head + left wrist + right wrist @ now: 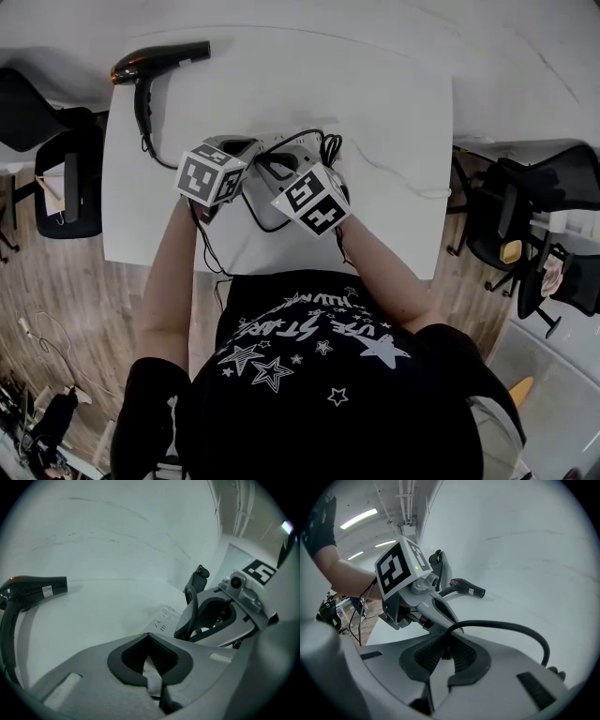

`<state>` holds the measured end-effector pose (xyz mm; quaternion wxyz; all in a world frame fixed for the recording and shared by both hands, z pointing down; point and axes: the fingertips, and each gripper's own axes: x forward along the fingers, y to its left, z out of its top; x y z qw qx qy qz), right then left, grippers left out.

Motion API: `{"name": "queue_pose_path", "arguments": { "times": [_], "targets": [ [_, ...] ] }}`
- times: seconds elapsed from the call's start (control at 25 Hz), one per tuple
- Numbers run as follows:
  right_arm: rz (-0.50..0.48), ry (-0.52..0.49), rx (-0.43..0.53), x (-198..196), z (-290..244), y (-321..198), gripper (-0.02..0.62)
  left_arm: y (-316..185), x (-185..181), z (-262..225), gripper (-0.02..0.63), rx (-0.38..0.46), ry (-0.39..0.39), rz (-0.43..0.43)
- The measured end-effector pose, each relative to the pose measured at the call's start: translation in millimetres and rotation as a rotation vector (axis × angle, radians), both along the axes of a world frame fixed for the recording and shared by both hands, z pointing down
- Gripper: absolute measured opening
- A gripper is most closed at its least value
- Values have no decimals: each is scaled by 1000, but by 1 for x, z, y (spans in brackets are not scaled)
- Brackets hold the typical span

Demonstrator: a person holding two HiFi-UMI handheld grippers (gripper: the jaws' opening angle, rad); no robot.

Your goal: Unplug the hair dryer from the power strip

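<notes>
White surface (375,103), black hair dryer (155,67) at its far left corner, left gripper (246,148) and right gripper (281,167) close together at centre, cord (255,216) looping beside them.

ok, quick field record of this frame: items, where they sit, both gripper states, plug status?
table: white
hair dryer: black, lying at the table's far left corner, untouched
power strip: white, mid-table under both grippers
black cord: arcs out from between the right gripper's pads
left gripper: jaw tips together over the power strip; whether it grips the strip is unclear
right gripper: pads closed on the black cord
plug: hidden, in or out can't be told
</notes>
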<state>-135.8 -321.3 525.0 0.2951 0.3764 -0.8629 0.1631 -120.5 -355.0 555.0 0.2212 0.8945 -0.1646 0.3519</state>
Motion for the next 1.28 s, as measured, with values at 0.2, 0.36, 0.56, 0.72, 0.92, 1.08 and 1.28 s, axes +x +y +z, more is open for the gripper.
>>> {"name": "queue_pose_path", "arguments": {
  "times": [0.2, 0.36, 0.56, 0.72, 0.92, 1.08, 1.28],
  "targets": [
    [44, -64, -32, 2, 2, -1, 48, 1, 1, 1, 7, 8, -1, 7],
    [100, -152, -80, 5, 1, -5, 48, 1, 0, 1, 7, 9, 0, 7],
    [122, -145, -92, 6, 1, -5, 48, 2, 1, 0, 6, 4, 3, 15],
    [-10, 73, 36, -2, -3, 2, 48, 0, 0, 0, 6, 13, 12, 1],
    [29, -64, -65, 2, 1, -4, 48, 1, 1, 0, 6, 30, -10, 29],
    [39, -32, -47, 3, -1, -2, 48, 1, 2, 0, 7, 28, -7, 25],
    [-46, 57, 17, -2, -2, 5, 48, 1, 1, 1, 7, 35, -11, 27]
  ]
}}
